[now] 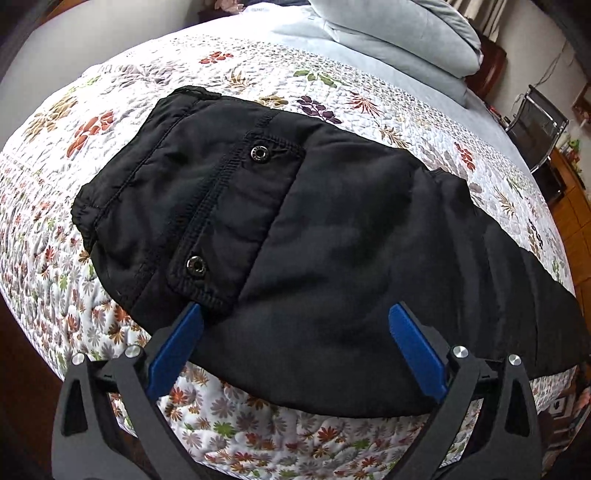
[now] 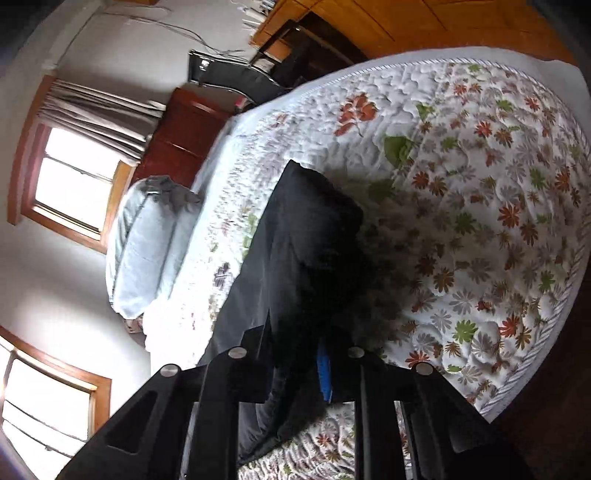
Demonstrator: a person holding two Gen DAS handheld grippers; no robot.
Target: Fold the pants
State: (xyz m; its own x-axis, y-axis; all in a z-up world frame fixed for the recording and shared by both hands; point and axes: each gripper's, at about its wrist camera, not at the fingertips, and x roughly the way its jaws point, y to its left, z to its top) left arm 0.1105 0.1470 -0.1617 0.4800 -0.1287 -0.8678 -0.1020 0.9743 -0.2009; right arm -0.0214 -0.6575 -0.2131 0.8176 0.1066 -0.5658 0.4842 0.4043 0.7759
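Though already laid lengthwise in one long black strip, waistband end at the far left and legs running off to the right in the left wrist view, the pants (image 1: 295, 240) probably only halfway folded: legs seemingly stacked one over the other, the crosswise folds apparently not yet made. Lying flat on the floral quilt (image 1: 258, 66) of the bed, pocket flap with two snaps facing up. Left gripper (image 1: 295, 332) spread wide just over the near edge of the fabric, blue pads apart, nothing between them. Right gripper (image 2: 295, 365) clamped together on a bunch of the black cloth at the leg end (image 2: 314, 236), cloth rising toward the fingers in the blurred right wrist view. Likely next: carrying that end over toward the waistband. No containers in sight; only grey pillows (image 1: 399, 33) at the head of the bed.
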